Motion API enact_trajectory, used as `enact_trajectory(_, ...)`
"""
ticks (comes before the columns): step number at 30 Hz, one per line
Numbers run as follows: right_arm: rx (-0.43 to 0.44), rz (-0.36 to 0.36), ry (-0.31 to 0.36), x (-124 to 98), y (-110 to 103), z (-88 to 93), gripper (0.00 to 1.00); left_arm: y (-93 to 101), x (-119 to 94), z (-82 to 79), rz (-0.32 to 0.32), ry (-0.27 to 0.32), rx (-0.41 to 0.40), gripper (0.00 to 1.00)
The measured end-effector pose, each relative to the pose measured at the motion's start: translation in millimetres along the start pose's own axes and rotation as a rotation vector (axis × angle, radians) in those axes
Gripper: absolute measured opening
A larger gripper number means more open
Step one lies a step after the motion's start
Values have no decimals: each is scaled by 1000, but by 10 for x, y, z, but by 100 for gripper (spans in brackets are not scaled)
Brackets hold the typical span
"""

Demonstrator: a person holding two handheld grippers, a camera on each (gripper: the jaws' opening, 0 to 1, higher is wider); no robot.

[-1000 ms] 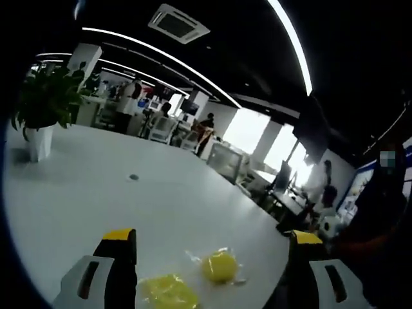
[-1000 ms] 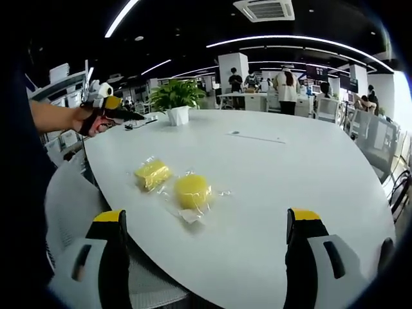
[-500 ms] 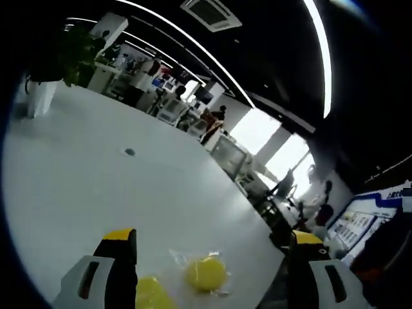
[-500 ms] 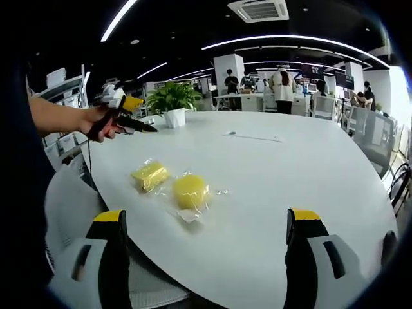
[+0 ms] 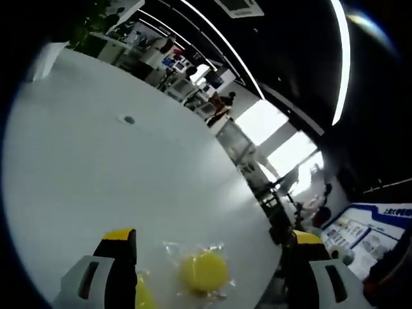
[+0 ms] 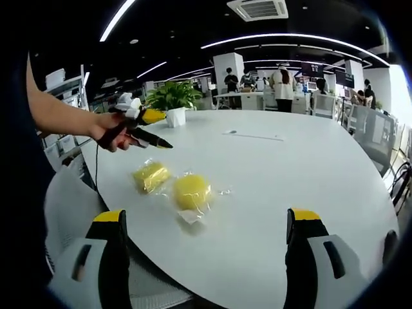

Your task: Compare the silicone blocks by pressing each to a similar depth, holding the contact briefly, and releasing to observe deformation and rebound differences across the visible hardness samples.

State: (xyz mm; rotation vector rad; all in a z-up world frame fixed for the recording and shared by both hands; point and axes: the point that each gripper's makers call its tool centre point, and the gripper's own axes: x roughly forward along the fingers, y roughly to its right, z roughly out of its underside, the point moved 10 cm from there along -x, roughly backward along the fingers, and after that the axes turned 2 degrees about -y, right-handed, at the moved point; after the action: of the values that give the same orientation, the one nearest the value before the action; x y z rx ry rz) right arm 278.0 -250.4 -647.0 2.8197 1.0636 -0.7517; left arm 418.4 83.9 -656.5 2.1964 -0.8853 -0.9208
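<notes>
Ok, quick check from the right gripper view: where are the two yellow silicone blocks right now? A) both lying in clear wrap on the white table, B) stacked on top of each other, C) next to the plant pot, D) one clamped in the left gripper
A: the rectangular block and the round block lie side by side in clear wrap on the white table, while the left gripper hovers above them, holding nothing.

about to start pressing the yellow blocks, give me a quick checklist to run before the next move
1. Both blocks on the table: ok. The round block and the square block lie side by side near the table's edge.
2. Blocks unwrapped: not ok. Both sit in clear plastic wrap.
3. Left gripper over a block: ok. In the right gripper view it hangs above the square block, not touching.
4. Left gripper's jaws: cannot tell from that view; in its own view they stand apart.
5. Right gripper free: ok. Jaws wide apart, nothing between them, short of the blocks.
6. Hardness labels readable: cannot tell.
</notes>
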Motion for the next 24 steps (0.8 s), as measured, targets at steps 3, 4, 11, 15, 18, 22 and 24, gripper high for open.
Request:
enact_trajectory(3,4,-1,-2,2,2,4,97,-41,81,8,2,-15,-22,100)
enact_trajectory(4,6,-1,-1,2,4,7,97,-48,102,14,1,-22,-27,100)
enact_trajectory(11,12,10,6,-1,9,23,97,-149,274,121,-23,-84,-84,100)
enact_trajectory(15,24,11,3,4,-10,38,97,-227,319,184,-46,-111,-123,93)
enact_trajectory(18,19,2,-3,19,-37,33,97,-247,369,216,-55,-125,-133,90)
enact_trajectory(22,22,7,-1,13,-24,33,97,-251,406,247,-53,-152,-200,77)
enact_trajectory(24,27,12,5,-3,-4,35,97,-285,439,246,-61,-150,-224,77)
